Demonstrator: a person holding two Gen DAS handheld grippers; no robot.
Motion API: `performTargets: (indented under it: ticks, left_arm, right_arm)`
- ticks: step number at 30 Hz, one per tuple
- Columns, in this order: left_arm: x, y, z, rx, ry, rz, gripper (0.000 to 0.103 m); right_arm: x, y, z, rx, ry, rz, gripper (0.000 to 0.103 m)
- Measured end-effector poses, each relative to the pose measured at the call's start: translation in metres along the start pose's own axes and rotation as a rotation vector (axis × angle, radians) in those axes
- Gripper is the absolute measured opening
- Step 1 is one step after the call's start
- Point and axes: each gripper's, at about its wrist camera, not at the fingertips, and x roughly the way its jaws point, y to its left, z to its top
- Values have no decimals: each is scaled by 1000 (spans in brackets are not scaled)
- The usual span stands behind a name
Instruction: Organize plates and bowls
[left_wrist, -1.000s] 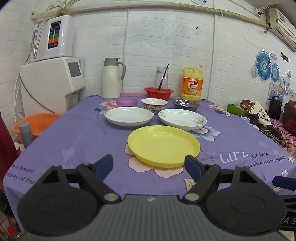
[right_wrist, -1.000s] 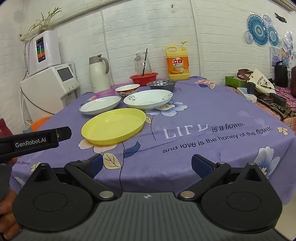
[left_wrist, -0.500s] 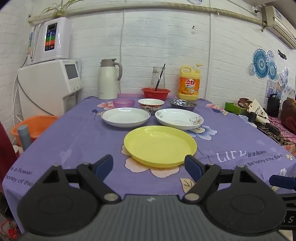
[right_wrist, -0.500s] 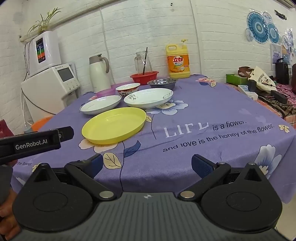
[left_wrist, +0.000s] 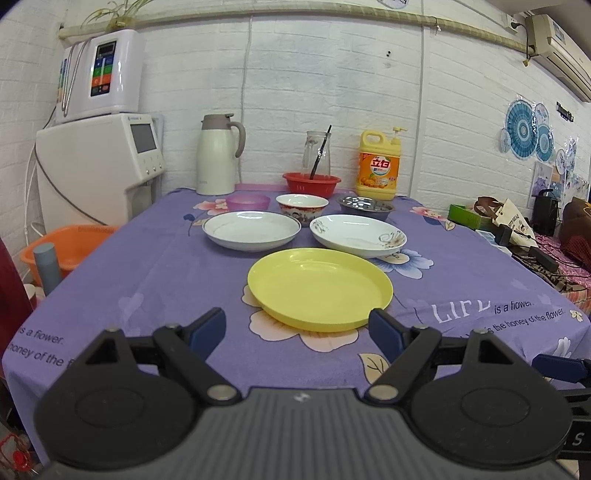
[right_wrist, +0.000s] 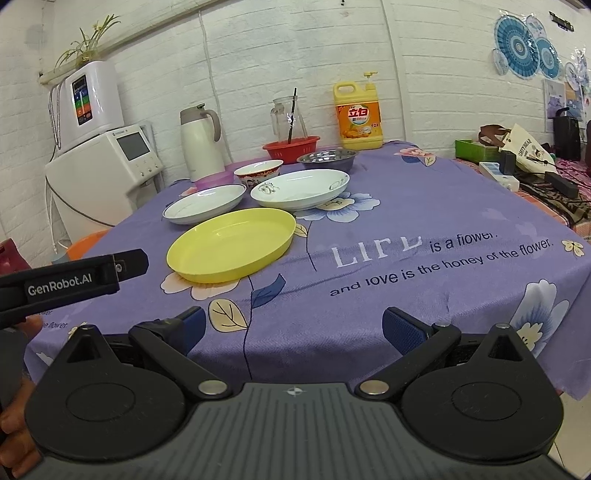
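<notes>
Reading "GenRobot.AI" on the left claw (right_wrist: 122, 264), I see both claws released and empty, the right claw (right_wrist: 293, 326) off the tabletop (right_wrist: 424, 206) edge. "LIFE is a flower" is printed beside the yellow plate (left_wrist: 319, 288), which sits near the front; bare purple cloth lies right.

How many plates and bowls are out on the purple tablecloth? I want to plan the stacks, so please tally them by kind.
Plates: 3 (yellow plate, white plate with blue rim, white plate with floral print)
Bowls: 3 (pink bowl, red-patterned bowl, metal bowl)
Total: 6
The red basket at the back is not counted.
</notes>
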Motion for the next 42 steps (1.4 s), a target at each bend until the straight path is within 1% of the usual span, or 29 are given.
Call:
performTargets:
  ticks: [32, 42]
  left_arm:
    - [5, 3, -4, -15, 24, -2, 82]
    - [17, 13, -2, -40, 35, 3, 82]
  right_arm:
    - [4, 5, -4, -16, 21, 14, 103]
    - [6, 2, -6, -5, 20, 27, 103]
